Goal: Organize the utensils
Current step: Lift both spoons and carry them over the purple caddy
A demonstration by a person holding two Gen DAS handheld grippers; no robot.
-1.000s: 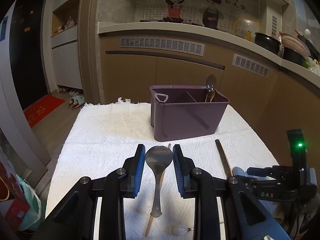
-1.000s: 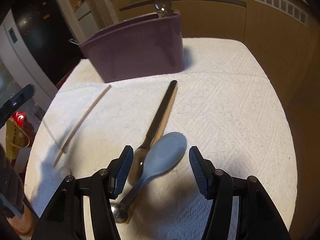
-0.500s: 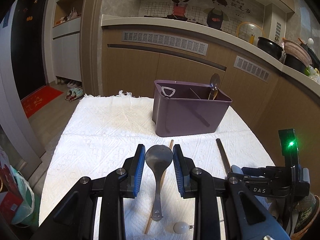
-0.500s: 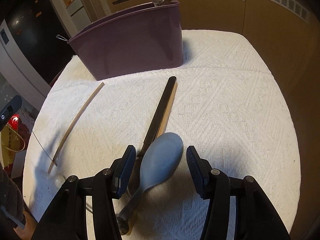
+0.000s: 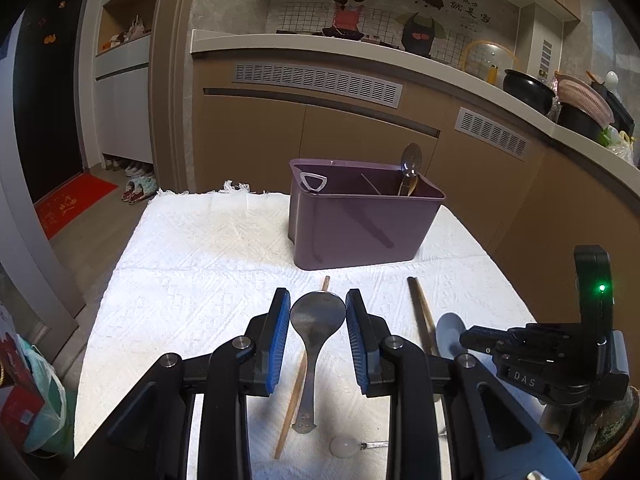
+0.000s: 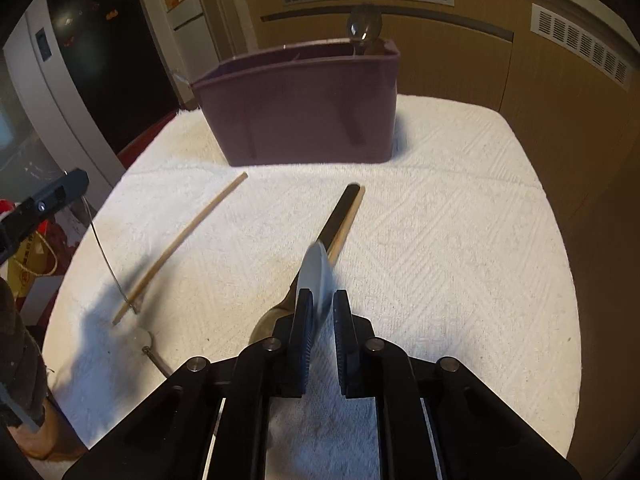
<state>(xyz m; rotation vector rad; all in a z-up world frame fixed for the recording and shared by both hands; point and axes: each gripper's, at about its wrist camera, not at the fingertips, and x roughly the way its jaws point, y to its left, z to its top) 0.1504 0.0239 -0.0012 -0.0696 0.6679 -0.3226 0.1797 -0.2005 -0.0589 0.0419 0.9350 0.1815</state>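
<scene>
Two spoons already in caddy [image 5: 360,220]. Left fingers [image 5: 318,334] clamp steel spoon [image 5: 316,320]; right fingers [image 6: 321,312] pinch blue spoon [image 6: 316,272]; chopsticks [image 6: 180,244] remain on surface [image 6: 440,240].

wall: cartoon mural [image 5: 384,4] being displayed | cabinets [image 5: 320,136]: brown, vented | floor: red mat [image 5: 74,202] being lit dimly

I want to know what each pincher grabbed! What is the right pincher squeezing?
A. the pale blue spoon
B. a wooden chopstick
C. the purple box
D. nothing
A: in the right wrist view the right gripper has its pads pressed on the pale blue spoon, which stands on edge between them, above the white cloth.
</scene>
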